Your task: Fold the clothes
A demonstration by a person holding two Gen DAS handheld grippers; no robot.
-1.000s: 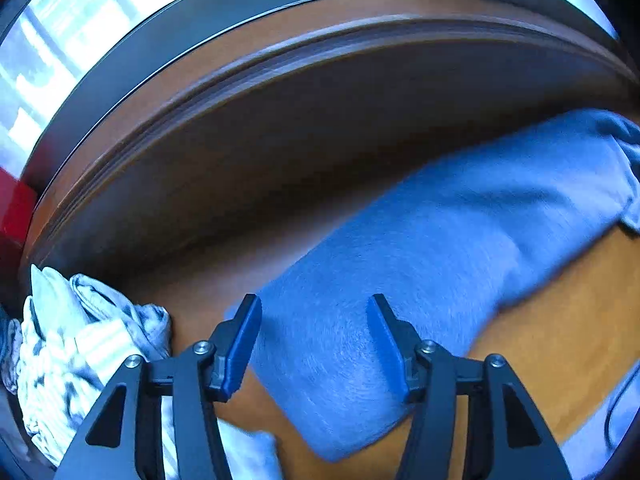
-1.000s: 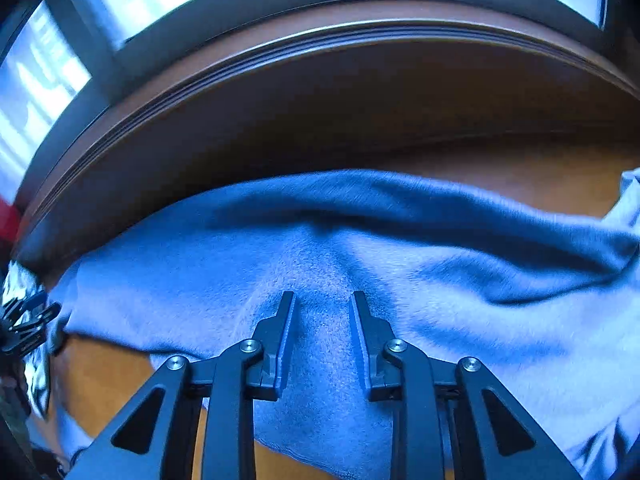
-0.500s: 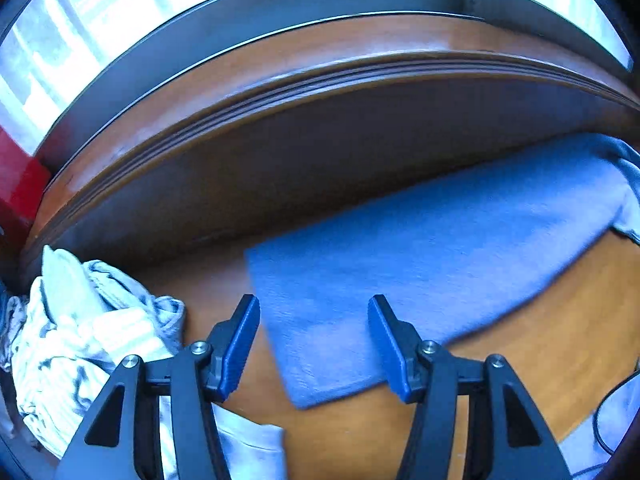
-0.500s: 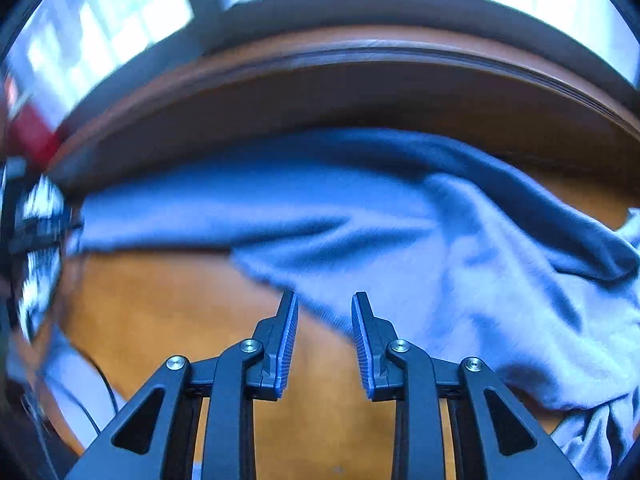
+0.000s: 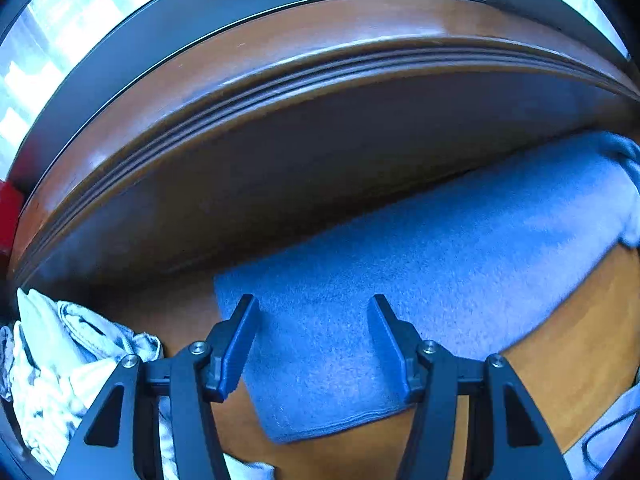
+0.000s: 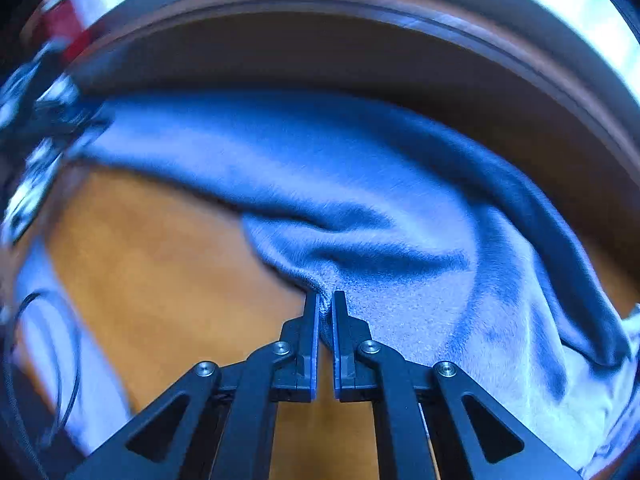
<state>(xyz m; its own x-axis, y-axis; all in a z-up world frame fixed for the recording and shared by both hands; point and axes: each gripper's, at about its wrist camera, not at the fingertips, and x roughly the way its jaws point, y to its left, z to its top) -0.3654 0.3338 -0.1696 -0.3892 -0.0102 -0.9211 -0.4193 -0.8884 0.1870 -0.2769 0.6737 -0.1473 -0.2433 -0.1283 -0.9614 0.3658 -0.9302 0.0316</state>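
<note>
Pinching blue garment (image 6: 400, 208), right gripper (image 6: 326, 300); pale pile (image 5: 72, 360) leftward.

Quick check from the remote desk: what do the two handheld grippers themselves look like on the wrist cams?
Both match: the left gripper and right gripper have black linkage arms with triangular cut-outs and silver pivot screws. Their fingers are flat, tapered blue pads. No cable or marking shows on either, and no hand or sleeve is in view.
</note>
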